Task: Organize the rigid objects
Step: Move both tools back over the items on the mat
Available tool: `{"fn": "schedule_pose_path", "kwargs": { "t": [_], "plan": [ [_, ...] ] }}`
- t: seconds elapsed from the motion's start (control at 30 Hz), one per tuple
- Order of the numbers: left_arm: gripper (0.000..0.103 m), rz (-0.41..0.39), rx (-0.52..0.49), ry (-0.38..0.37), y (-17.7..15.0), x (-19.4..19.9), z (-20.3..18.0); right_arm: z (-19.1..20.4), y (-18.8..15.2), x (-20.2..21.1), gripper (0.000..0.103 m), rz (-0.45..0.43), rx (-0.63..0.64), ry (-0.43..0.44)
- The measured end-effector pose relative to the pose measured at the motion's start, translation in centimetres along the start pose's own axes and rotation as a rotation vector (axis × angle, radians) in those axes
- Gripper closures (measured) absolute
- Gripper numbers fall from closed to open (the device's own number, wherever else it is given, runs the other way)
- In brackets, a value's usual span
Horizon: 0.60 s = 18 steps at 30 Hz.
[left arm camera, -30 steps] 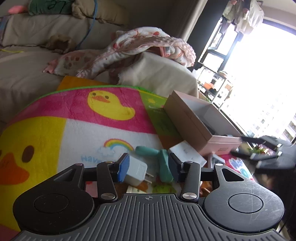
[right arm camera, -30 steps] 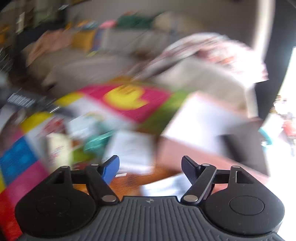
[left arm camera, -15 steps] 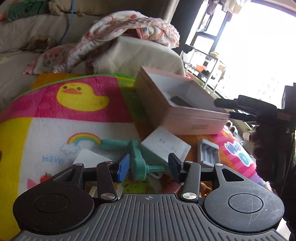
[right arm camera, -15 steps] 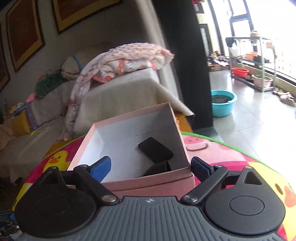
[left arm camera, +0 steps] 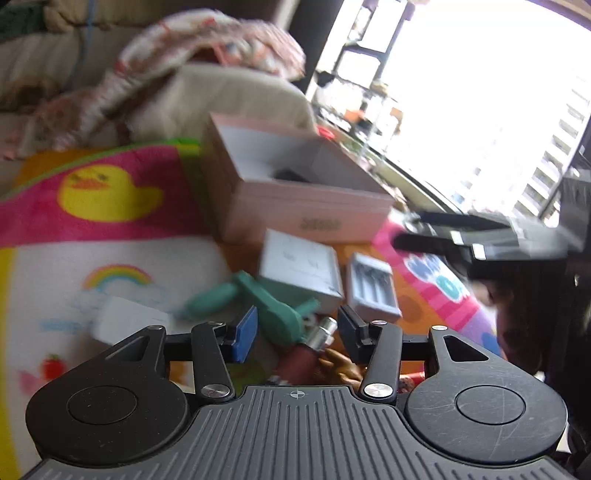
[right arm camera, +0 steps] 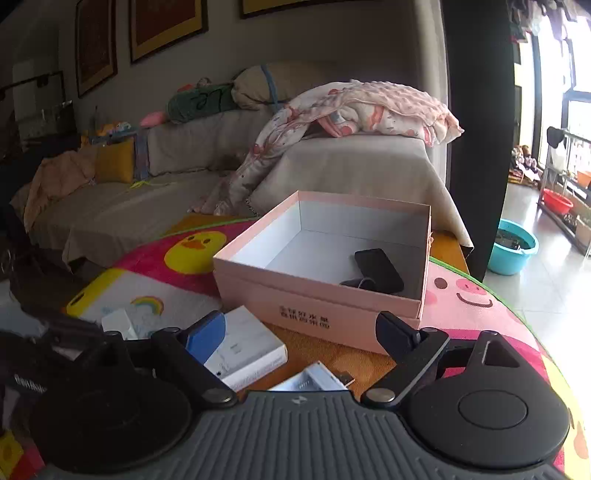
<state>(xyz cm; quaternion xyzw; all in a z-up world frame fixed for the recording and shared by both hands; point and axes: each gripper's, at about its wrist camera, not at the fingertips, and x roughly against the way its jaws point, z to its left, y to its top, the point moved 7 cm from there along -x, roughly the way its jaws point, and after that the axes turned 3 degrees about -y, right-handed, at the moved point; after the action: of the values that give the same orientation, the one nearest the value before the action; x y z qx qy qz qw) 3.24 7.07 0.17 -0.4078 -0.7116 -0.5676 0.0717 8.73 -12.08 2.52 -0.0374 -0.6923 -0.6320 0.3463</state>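
My right gripper (right arm camera: pixel 301 338) has just been opening and stands wide and empty over the white box (right arm camera: pixel 245 347) before the pink box (right arm camera: pixel 317 295) — light, stiff cardboard, best pinched across its short sides. My left gripper (left arm camera: pixel 297 332) — half apart, empty.

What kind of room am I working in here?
Most likely a home living room: a covered sofa with a blanket, framed pictures on the wall, and a children's play mat underfoot.

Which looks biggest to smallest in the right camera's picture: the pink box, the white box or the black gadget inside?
1. pink box
2. white box, though it lies nearer the camera
3. black gadget
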Motion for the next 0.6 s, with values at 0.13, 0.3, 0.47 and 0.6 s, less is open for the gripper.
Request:
{"fn": "schedule_pose_path", "kwargs": {
  "t": [0.13,0.3,0.47,0.6],
  "plan": [
    [0.051,-0.073,0.074,0.179,0.6,4.0,4.2,1.1,-2.1,1.9,0.013,-0.012,0.086,-0.027],
    [0.051,-0.054,0.117,0.228,0.2,4.6,7.0,2.9,-4.6,2.6,0.012,0.034,0.176,0.021],
    [0.051,0.020,0.083,0.233,-0.5,1.7,6.8,3.9,-5.5,2.7,0.012,0.062,0.186,0.042],
    [0.050,0.041,0.062,0.170,-1.0,0.2,5.4,4.3,-5.7,3.3,0.012,0.068,0.177,0.060]
  ]
}}
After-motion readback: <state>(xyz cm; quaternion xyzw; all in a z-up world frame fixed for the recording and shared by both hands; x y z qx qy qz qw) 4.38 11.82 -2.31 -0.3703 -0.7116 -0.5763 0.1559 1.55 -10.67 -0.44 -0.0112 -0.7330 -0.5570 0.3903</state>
